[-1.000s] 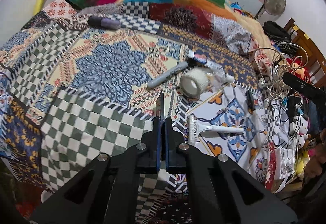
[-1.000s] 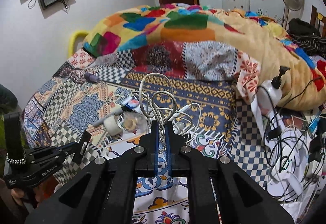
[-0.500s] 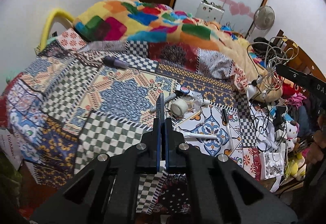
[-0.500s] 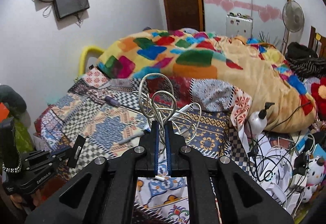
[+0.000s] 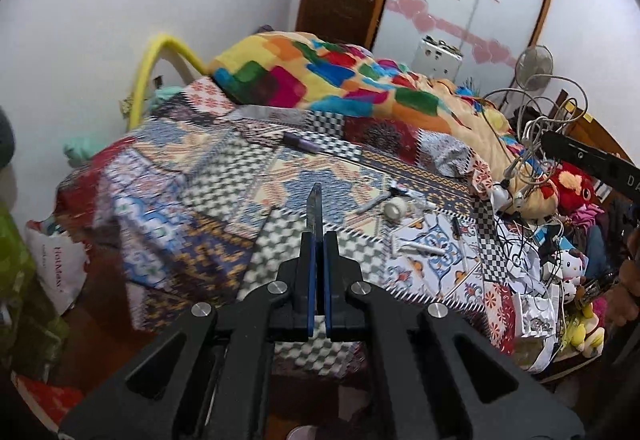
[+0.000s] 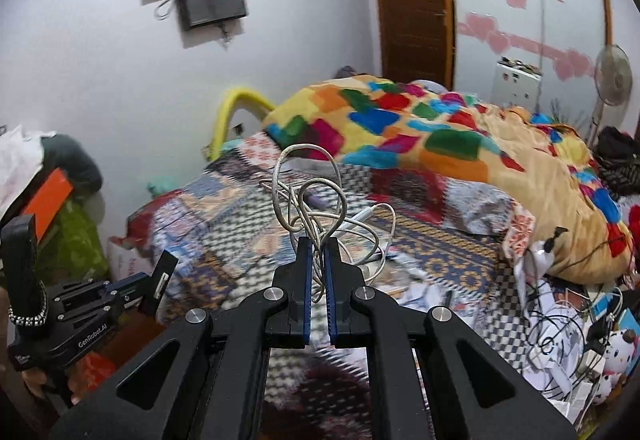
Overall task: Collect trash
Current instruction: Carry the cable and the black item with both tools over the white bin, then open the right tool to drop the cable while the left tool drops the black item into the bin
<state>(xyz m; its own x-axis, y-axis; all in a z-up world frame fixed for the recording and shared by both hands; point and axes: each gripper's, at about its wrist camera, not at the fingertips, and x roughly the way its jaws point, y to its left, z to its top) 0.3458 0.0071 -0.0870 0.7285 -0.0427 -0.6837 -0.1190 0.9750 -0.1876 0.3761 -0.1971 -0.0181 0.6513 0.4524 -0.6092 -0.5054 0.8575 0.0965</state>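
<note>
My left gripper (image 5: 318,240) is shut on a thin dark flat piece (image 5: 314,205) that sticks up between the jaws, held above the near edge of the bed. My right gripper (image 6: 318,248) is shut on a tangled white cable (image 6: 316,195), lifted clear of the bed; the cable also shows in the left wrist view (image 5: 532,127). On the patterned bedspread (image 5: 224,175) lie a marker (image 5: 370,205), a tape roll (image 5: 394,207), a white razor (image 5: 420,248) and a purple tube (image 5: 302,143).
A colourful blanket (image 5: 340,79) is heaped at the far side. Cables, papers and plush toys (image 5: 552,264) crowd the right side. A white bag (image 5: 60,264) stands on the floor at the left. A fan (image 5: 534,65) and wardrobe stand behind.
Both grippers have pulled back and up from the bed, so the bed looks smaller and farther. The right gripper has carried the cable tangle with it. Both stay shut.
</note>
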